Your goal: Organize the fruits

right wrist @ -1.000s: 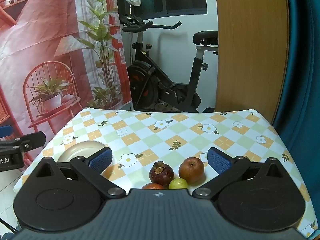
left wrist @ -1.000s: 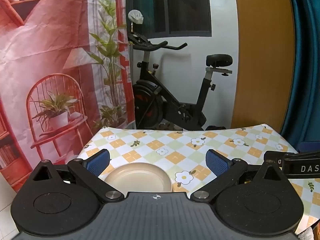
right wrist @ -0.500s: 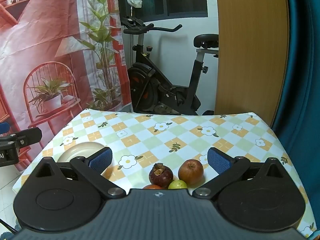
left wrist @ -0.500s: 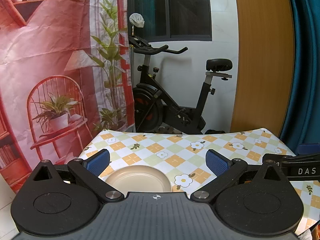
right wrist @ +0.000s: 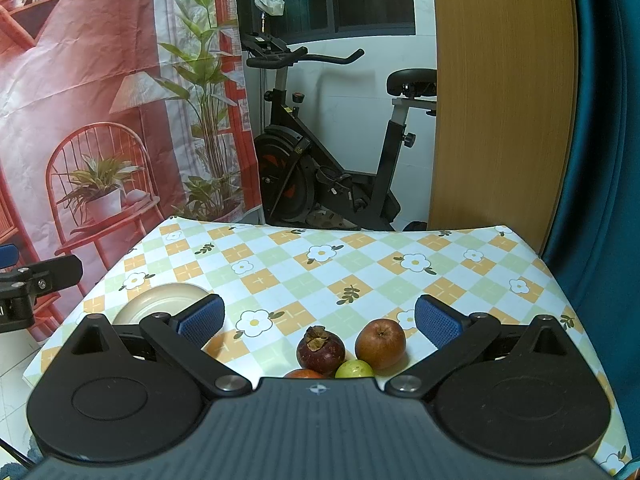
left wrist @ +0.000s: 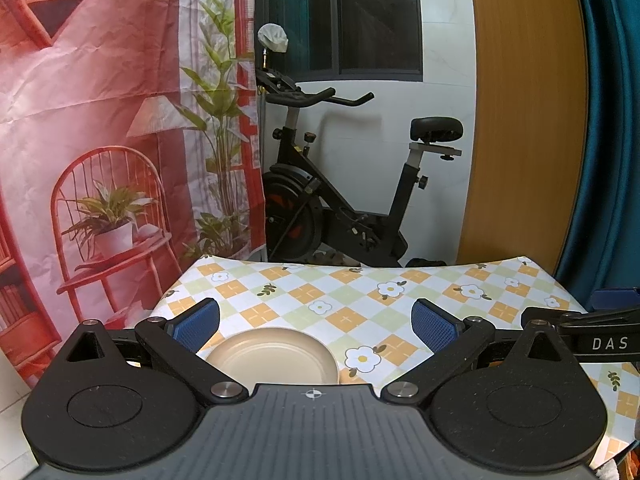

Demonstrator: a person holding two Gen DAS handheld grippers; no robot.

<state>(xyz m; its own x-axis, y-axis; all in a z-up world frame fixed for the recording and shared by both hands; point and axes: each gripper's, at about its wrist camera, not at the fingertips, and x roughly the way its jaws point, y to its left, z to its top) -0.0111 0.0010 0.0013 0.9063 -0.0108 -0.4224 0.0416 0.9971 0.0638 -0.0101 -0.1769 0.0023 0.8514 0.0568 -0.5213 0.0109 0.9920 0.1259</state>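
The left gripper hangs above the near left part of the table with its jaws spread wide and nothing between the blue pads. Directly below and between them sits a cream plate, bare, close to the table's near edge and toward its left side. In the right wrist view the same plate lies near the left edge, partly behind the left finger of the right gripper.

The right gripper is also wide open and holds nothing, poised over the near edge of the table, right of the plate. Four fruits sit in a tight cluster just ahead of it, between its fingers: a dark purple mangosteen with a dried brown calyx, a reddish-brown apple just to its right, a small green fruit in front of and between those two, and an orange-red fruit mostly hidden by the gripper body. The mangosteen, apple and green fruit look to be touching or nearly so. The cluster lies well apart from the plate.

The table wears a checked cloth of orange, green and white squares with daisies. Beyond its far edge stands a black exercise bike; a red printed backdrop hangs at left, a wooden panel and teal curtain at right.
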